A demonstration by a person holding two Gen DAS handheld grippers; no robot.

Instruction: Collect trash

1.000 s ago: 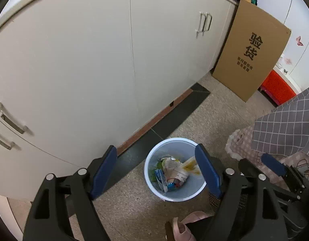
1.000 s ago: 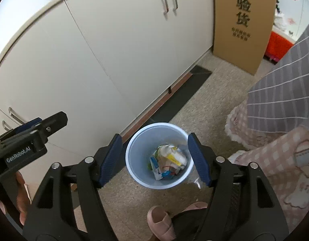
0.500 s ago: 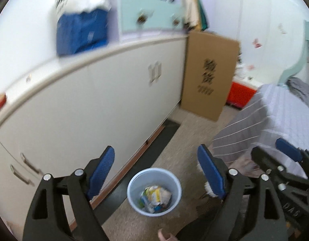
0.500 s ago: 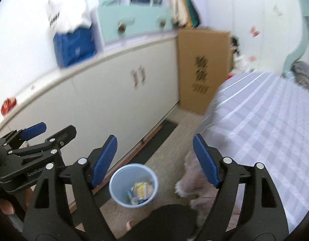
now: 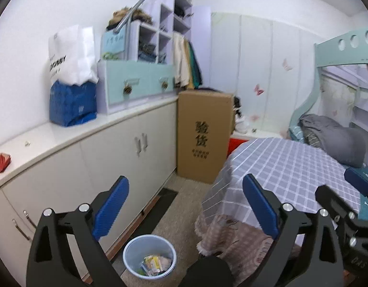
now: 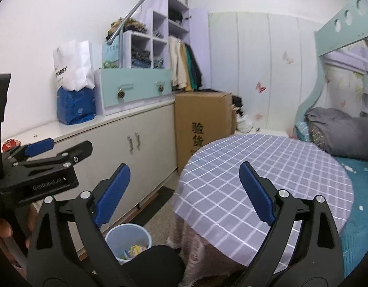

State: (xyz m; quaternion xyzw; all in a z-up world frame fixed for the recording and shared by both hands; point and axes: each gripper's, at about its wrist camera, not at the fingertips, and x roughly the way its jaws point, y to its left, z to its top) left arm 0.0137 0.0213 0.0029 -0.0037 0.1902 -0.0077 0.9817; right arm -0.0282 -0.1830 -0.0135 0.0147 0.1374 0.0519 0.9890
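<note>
A pale blue round bin [image 5: 149,257] stands upright, mouth up, on the floor beside the white cabinet [image 5: 126,157], holding crumpled wrappers [image 5: 156,264], and looks smaller and lower than 1 second ago, while the left gripper [image 5: 184,208] and right gripper [image 6: 184,191] gape wide, both empty.

Your left claw [image 5: 185,205] stood wide open and empty, raised above the floor. Below it a pale blue bin [image 5: 149,256] sat on the floor beside the cabinets [image 5: 126,153], with wrappers [image 5: 155,263] inside. A red packet [image 5: 0,162] lay on the worktop [image 5: 64,131]. A cardboard box [image 5: 204,136] stood past the cabinets, near a checked tablecloth [image 5: 286,174].
</note>
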